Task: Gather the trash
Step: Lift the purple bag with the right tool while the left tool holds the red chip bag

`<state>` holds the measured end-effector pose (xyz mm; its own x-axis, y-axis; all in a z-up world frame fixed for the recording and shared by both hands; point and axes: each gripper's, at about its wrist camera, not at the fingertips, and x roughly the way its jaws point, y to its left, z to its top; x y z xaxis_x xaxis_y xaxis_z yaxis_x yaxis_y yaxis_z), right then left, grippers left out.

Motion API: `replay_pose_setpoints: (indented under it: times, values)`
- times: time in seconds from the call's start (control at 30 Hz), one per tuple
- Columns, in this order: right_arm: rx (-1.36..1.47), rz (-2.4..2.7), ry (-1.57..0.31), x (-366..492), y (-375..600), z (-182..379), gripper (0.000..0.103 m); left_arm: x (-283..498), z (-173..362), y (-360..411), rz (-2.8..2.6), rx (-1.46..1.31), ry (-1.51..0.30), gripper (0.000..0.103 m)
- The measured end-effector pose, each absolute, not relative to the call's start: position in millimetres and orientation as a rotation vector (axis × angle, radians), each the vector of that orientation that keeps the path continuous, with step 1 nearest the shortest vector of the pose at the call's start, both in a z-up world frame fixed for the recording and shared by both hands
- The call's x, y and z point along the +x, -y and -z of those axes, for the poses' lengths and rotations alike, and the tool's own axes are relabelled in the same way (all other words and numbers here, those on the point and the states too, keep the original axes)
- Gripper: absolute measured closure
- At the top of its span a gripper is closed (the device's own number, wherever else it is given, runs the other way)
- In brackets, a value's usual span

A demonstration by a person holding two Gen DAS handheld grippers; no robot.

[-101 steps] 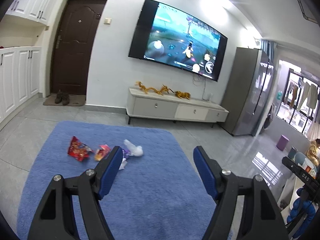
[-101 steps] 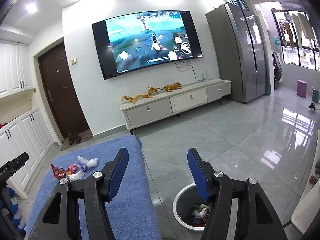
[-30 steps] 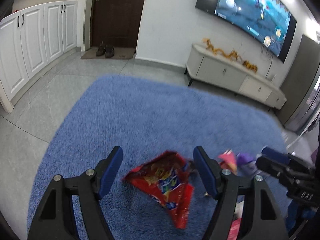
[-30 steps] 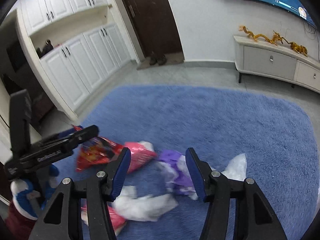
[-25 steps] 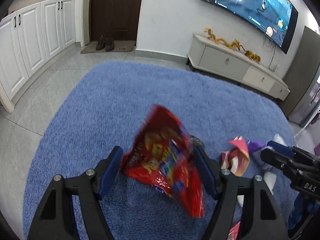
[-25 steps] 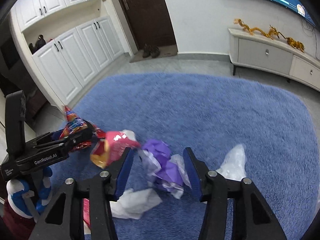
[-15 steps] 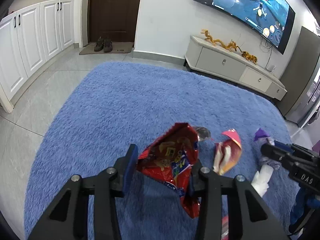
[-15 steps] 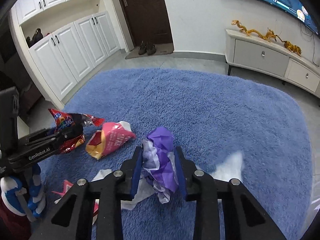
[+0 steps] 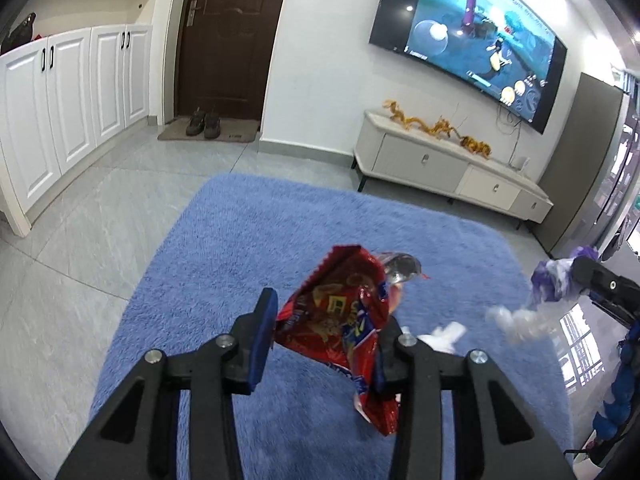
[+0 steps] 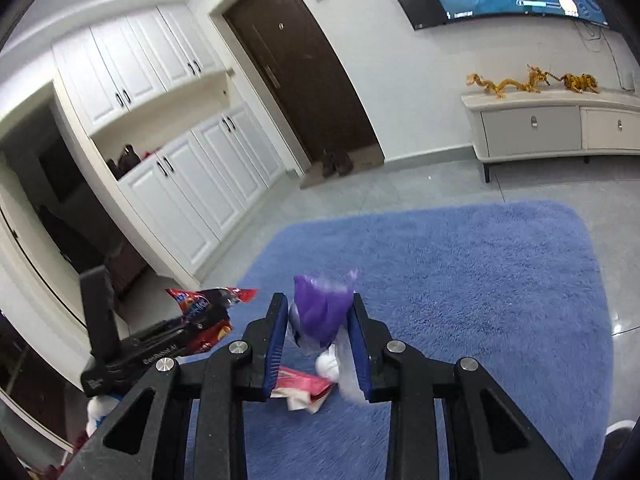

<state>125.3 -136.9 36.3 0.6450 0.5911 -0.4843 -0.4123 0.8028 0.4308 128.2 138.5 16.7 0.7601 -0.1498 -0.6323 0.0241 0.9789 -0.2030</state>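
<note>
- Red crinkled foil snack bag (image 9: 340,320) sits clamped between the blue pads of the left gripper (image 9: 326,334), lifted clear above the shaggy blue rug (image 9: 248,248); its lower end hangs below the fingers.
- Purple crumpled plastic wrapper (image 10: 322,312) is pinched in the narrow jaws of the right gripper (image 10: 320,338), a white clear plastic tail dangling beneath.
- Both sets of jaws have just been closing, each with its piece between them.
- Pink flat snack packet (image 10: 300,388) lies on the rug below the right gripper.
- White crumpled tissue (image 9: 442,334) lies on the rug near the left gripper.
</note>
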Motion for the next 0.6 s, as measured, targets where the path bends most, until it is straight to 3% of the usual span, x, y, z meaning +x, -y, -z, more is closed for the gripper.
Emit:
replay_pose_setpoints:
  times: [0.3,0.6]
  values:
    - [0.34,-0.579,-0.688,72.1,152.7,-39.7,0.075,80.5,-47.8,-122.3,0.158,-0.184,-0.653,0.065]
    - [0.467,-0.528,-0.886,43.9,177.4,29.5,0.075,57.1,-45.7,-105.4,0.206,-0.175,-0.666,0.065]
